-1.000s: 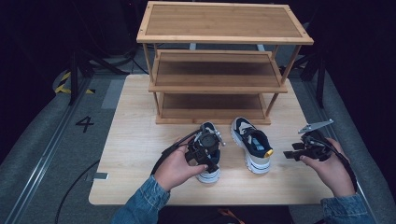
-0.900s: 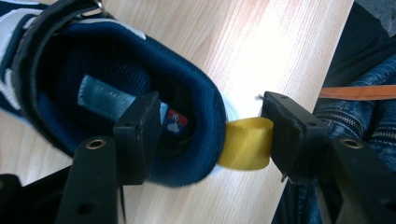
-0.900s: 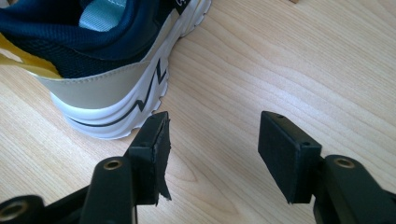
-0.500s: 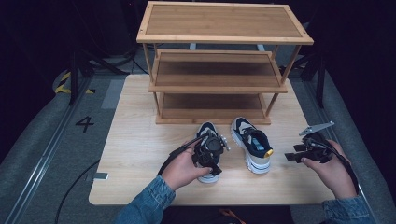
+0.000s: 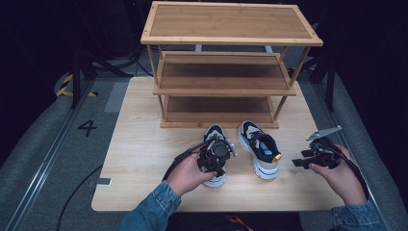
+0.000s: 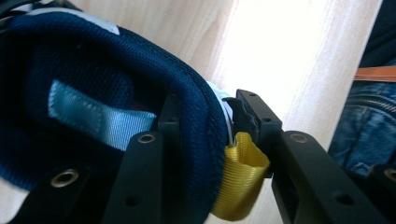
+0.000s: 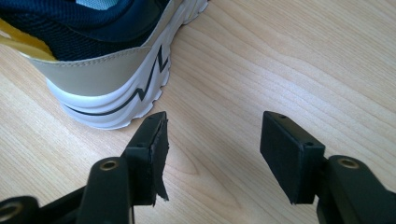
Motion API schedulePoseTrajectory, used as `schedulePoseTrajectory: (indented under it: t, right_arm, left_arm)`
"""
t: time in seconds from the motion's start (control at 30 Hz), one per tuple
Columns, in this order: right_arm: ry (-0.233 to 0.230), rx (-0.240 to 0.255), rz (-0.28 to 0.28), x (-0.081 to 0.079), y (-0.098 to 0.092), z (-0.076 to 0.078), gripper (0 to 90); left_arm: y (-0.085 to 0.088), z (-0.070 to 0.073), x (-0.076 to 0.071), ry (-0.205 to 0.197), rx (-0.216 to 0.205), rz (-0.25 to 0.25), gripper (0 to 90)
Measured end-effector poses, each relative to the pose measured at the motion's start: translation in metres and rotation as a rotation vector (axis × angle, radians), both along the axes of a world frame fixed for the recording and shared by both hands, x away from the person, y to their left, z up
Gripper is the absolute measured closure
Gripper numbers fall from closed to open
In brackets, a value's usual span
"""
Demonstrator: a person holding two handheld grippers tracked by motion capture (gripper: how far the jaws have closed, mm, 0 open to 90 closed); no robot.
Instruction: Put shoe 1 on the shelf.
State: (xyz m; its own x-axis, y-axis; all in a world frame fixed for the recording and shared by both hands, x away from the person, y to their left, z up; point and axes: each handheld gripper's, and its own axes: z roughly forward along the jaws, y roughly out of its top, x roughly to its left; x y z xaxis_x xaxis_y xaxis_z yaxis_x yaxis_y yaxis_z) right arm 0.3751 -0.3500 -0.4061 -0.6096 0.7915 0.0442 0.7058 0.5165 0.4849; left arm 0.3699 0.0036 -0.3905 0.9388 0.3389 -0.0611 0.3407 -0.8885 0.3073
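Note:
Two navy and white sneakers stand side by side on the wooden table (image 5: 139, 144), in front of the shoe rack. My left gripper (image 5: 216, 156) sits over the heel of the left sneaker (image 5: 215, 132). Its jaws have just been closing. In the left gripper view, the left gripper (image 6: 208, 100) has one jaw inside the navy collar (image 6: 84, 70) and the other outside, against the heel by the yellow pull loop (image 6: 240, 177). My right gripper (image 5: 298, 161) rests to the right of the right sneaker (image 5: 260, 147). Up close, the right gripper (image 7: 215, 123) is open, with bare table between its jaws and the sneaker's heel (image 7: 107, 74) just ahead.
A three-tier wooden shoe rack (image 5: 221, 82) stands at the back of the table, with nothing on its shelves. Bare tabletop lies left of the sneakers. Beyond the table edges are dark floor, cables and a rail (image 5: 43, 159).
The left hand has edged slightly to the right over the left sneaker's heel. The right hand and both sneakers have stayed where they were.

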Motion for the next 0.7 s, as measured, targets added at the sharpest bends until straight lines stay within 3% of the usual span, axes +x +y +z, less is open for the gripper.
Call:
schedulePoseTrajectory:
  t: [0.1,0.27,0.7]
  right_arm:
    - [0.002,-0.003,0.002,0.0,0.0,0.0,42.9]
    - [0.003,-0.001,-0.008,-0.003,-0.003,0.0,42.9]
    - [-0.002,0.009,-0.015,-0.003,-0.007,0.001,45.3]
  left_arm:
    - [0.001,0.004,0.0,0.007,-0.017,-0.003,65.9]
    - [0.002,0.014,0.001,-0.03,-0.017,-0.001,65.9]
    - [0.021,0.037,0.036,-0.062,-0.026,0.061,65.0]
